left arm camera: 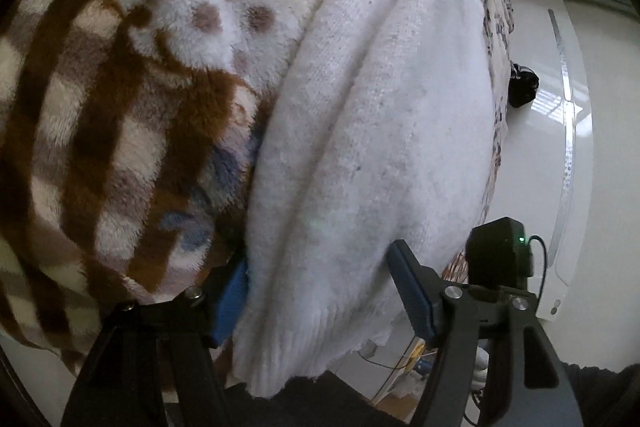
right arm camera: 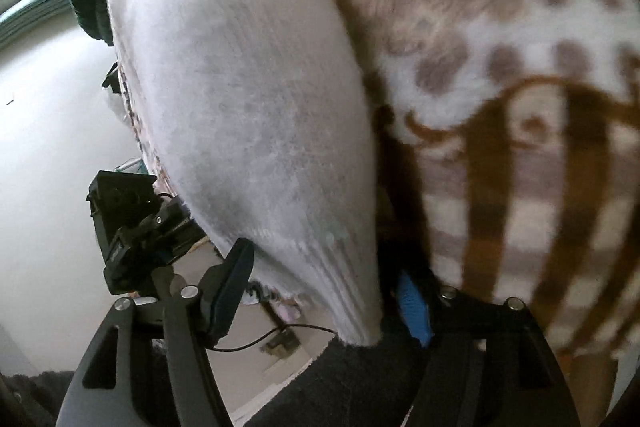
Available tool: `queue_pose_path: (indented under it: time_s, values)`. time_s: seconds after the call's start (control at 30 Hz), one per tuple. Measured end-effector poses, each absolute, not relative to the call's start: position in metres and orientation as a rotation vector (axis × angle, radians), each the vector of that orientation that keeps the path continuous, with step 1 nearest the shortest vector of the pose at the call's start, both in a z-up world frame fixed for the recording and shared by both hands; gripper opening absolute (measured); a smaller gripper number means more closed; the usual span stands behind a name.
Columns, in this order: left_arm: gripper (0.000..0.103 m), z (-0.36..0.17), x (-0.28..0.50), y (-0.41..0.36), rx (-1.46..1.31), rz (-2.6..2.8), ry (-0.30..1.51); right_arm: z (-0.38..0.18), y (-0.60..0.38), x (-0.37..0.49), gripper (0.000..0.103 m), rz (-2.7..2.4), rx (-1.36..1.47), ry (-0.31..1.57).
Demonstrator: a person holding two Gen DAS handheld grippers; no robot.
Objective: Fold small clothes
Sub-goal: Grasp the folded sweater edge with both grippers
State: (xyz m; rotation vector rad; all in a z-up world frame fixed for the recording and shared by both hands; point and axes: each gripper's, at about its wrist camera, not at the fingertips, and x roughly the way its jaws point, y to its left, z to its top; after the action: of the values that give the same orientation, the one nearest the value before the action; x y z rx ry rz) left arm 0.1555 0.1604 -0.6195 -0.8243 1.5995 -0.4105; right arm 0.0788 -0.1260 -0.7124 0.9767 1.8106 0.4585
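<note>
Both sets of jaws spread wide, gripping nothing: left gripper [left arm camera: 320, 291] and right gripper [right arm camera: 324, 291] each straddling the white knit garment's [left arm camera: 360, 131] hem, likely released onto fleece blanket [left arm camera: 100, 107] ahead for folding.

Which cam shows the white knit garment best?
Left wrist: the white knit garment shows sharp, with its fold, bunched far end and near hem between the open left claw. Right wrist shows it blurred, one face only, hem between the open right claw.

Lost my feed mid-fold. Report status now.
Left hand-held gripper open, white knit garment between its fingers. Right hand-held gripper open, same garment's hem between its fingers. Garment lies on spotted plaid fleece blanket. Nothing blocking.
</note>
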Motion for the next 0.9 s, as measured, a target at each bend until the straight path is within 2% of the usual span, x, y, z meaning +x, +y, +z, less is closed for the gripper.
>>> queue_pose_path:
  time_s: [0.03, 0.07, 0.1, 0.13, 0.17, 0.2, 0.23, 0.27, 0.5, 0.63, 0.77, 0.9]
  values:
    - [0.055, -0.617, 0.155, 0.162, -0.827, -0.411, 1.593, -0.714, -0.125, 0.079, 0.07, 0.46, 0.996, 1.811]
    - [0.026, -0.615, 0.153, 0.161, -0.837, -0.417, 1.589, -0.715, -0.127, 0.08, 0.07, 0.458, 1.016, 1.808]
    - [0.014, -0.614, 0.152, 0.159, -0.843, -0.419, 1.593, -0.715, -0.127, 0.08, 0.07, 0.462, 1.035, 1.803]
    - [0.013, -0.611, 0.149, 0.159, -0.851, -0.417, 1.592, -0.713, -0.128, 0.08, 0.064, 0.467, 1.05, 1.794]
    - [0.013, -0.606, 0.148, 0.16, -0.855, -0.406, 1.581, -0.71, -0.128, 0.081, 0.045, 0.476, 1.054, 1.783]
    - [0.013, -0.603, 0.147, 0.159, -0.853, -0.397, 1.579, -0.708, -0.128, 0.08, 0.034, 0.485, 1.054, 1.779]
    - [0.013, -0.599, 0.146, 0.161, -0.859, -0.386, 1.578, -0.705, -0.128, 0.08, 0.018, 0.487, 1.05, 1.778]
    - [0.012, -0.595, 0.145, 0.161, -0.87, -0.381, 1.574, -0.7, -0.127, 0.08, 0.014, 0.49, 1.047, 1.771]
    - [0.012, -0.55, 0.156, 0.159, -0.982, -0.339, 1.555, -0.65, -0.126, 0.081, 0.01, 0.528, 1.083, 1.696]
    - [0.012, -0.514, 0.18, 0.15, -1.089, -0.391, 1.473, -0.605, -0.136, 0.105, 0.01, 0.56, 1.119, 1.615]
    - [0.012, -0.487, 0.24, 0.141, -1.192, -0.423, 1.348, -0.557, -0.148, 0.164, 0.01, 0.557, 1.144, 1.528]
    - [0.012, -0.486, 0.332, 0.132, -1.204, -0.462, 1.248, -0.527, -0.161, 0.24, 0.01, 0.535, 1.164, 1.436]
